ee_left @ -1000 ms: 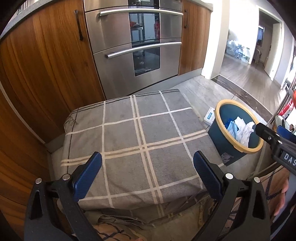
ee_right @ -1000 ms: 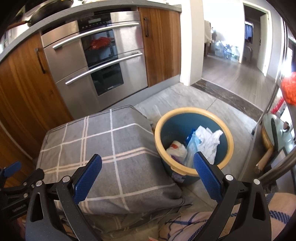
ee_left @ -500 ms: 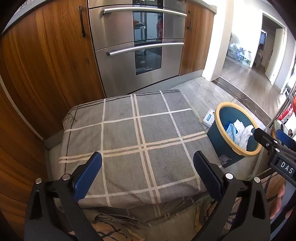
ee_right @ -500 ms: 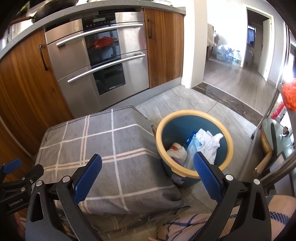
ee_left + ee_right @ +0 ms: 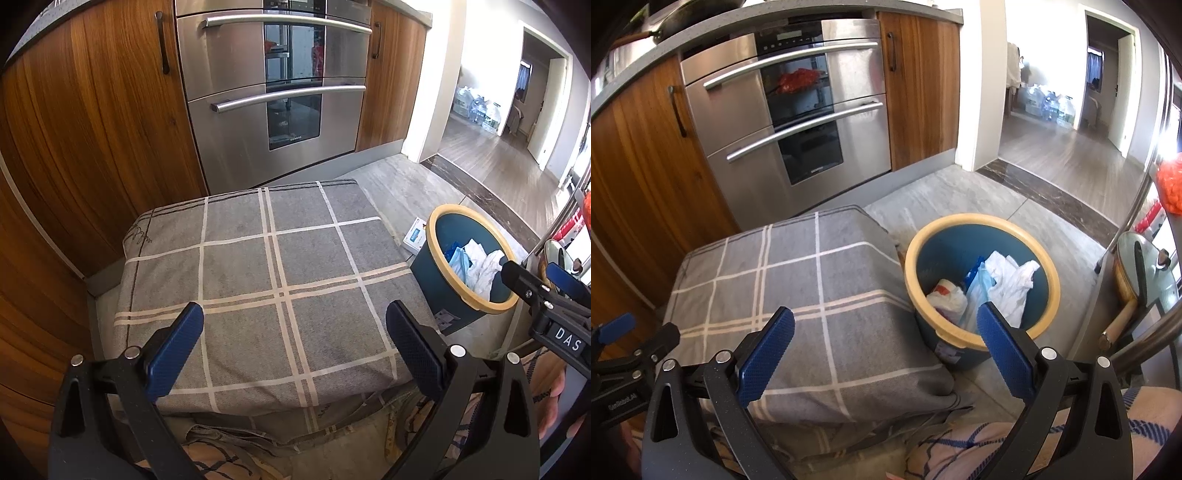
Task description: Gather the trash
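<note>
A blue bin with a yellow rim (image 5: 982,221) stands on the floor right of a grey checked cushion (image 5: 798,291). It holds white crumpled trash (image 5: 1012,284), a blue wrapper and a white and red piece. The bin also shows in the left wrist view (image 5: 436,236). My left gripper (image 5: 294,332) is open and empty above the cushion (image 5: 273,280). My right gripper (image 5: 885,336) is open and empty, above the cushion's right edge and the bin's near rim.
A steel oven (image 5: 798,122) and wooden cabinets (image 5: 92,129) stand behind the cushion. A small white and blue box (image 5: 415,240) lies on the floor by the bin. A pot with a glass lid (image 5: 1145,266) sits at right. A doorway opens at back right.
Both grippers have lifted and drawn back a little, so more of the oven and room shows. Both stay open and empty.
</note>
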Demonstrator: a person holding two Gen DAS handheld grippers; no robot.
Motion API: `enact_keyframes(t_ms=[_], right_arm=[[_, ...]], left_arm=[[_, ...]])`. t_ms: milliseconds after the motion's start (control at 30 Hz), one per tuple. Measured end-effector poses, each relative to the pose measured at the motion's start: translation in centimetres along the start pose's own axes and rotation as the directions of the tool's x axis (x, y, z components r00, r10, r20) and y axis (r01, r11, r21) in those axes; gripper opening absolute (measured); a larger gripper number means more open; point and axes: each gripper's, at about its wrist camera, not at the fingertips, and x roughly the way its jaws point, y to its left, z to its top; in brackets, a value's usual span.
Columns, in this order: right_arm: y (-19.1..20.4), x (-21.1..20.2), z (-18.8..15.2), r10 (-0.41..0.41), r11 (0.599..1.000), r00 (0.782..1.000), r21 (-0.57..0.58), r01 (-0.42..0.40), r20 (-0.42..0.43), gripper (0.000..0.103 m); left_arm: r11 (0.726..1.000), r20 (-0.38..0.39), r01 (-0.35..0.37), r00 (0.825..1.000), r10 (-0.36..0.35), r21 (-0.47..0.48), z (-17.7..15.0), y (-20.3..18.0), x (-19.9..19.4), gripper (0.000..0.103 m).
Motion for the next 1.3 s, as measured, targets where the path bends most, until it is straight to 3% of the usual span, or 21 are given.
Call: enact_keyframes(t_ms=[1300], right_arm=[[0.2,0.23,-0.26,0.01,1.0,1.0,0.008,-0.009,-0.014,0.098]], left_arm=[[1.0,0.003,-0.005,1.0,0.005,-0.002,0.01,-0.22,-0.09,0.098]])
